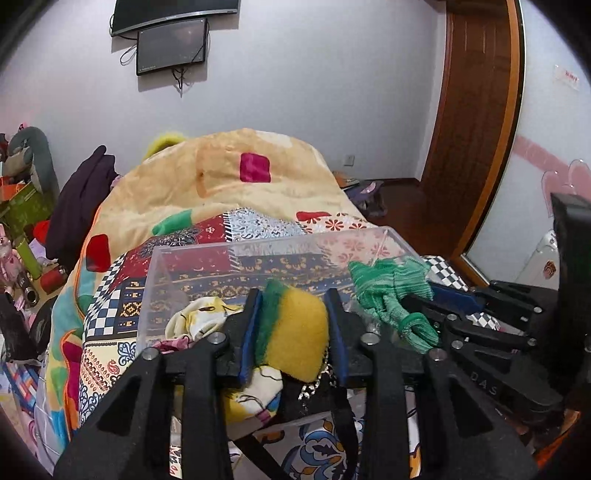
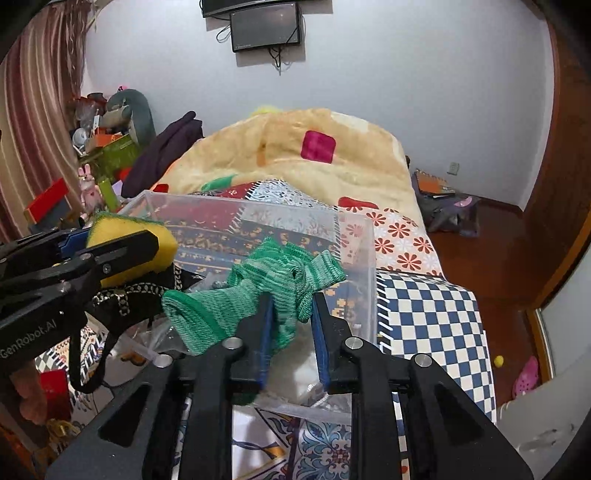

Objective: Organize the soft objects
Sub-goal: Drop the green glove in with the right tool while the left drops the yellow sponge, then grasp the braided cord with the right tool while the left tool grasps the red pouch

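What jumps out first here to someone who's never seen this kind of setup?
Two black grippers each clutch something soft over a clear plastic box on a patterned bed: the left gripper squeezes a yellow sponge with a green scrub side, and the right gripper pinches a green knitted glove. Behind them a big peach blanket is heaped on the bed, below a dark screen on the wall.

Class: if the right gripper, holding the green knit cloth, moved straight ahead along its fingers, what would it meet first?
Probably the far wall of the clear plastic bin, though depth is uncertain; the right gripper points over its open interior.
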`<state>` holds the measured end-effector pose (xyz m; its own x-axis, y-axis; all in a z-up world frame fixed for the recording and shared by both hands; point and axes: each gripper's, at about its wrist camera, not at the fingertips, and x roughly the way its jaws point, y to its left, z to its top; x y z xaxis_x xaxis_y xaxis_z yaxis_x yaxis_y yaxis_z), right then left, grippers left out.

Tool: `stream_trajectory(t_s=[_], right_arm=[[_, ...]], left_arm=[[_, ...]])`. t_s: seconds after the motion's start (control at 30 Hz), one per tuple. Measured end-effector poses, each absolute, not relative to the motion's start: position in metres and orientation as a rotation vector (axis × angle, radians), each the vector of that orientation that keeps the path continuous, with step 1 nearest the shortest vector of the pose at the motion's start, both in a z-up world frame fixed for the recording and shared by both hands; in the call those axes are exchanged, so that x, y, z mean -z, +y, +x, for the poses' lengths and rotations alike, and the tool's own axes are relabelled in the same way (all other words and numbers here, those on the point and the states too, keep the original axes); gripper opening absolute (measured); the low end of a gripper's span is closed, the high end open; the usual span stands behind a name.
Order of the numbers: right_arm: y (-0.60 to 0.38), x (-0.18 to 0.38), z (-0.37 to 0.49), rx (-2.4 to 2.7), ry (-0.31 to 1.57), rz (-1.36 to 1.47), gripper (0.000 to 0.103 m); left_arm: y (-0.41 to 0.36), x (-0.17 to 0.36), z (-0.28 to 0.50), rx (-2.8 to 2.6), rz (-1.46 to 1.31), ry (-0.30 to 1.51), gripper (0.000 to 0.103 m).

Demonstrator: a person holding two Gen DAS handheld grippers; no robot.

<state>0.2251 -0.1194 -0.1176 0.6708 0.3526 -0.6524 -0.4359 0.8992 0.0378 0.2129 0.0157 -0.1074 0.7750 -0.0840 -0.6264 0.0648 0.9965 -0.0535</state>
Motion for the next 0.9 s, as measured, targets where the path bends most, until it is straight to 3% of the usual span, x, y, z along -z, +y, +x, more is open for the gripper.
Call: stream_trajectory(t_s=[0.13, 0.4, 0.53, 0.67, 0.73, 0.9], right_arm=[[-0.126, 0.113, 0.221, -0.445, 0.708, -0.118, 0.035], [-0.136, 0.088, 0.200, -0.477, 0.642, -0.097, 0.056], [-0.141, 0.067, 0.180, -0.492, 0.575, -0.076, 0.072], [-0.148, 0.054, 0.160, -0.511, 0.518, -0.044, 0.096], [-0.152, 0.051, 0.149, -0.523, 0.504, -0.031, 0.103], [-0.155, 0.056, 0.130, -0.547, 0.531, -0.023, 0.103]], left_arm=[[0.018, 0.105, 0.209, 0.101, -0.050, 0.681, 0.056], [0.018, 0.079, 0.174, 0.142, -0.059, 0.625, 0.066], [0.024, 0.058, 0.145, 0.136, -0.069, 0.565, 0.077], [0.029, 0.042, 0.118, 0.107, -0.063, 0.519, 0.099], [0.033, 0.037, 0.101, 0.087, -0.059, 0.501, 0.101], [0.038, 0.040, 0.073, 0.069, -0.038, 0.527, 0.103]])
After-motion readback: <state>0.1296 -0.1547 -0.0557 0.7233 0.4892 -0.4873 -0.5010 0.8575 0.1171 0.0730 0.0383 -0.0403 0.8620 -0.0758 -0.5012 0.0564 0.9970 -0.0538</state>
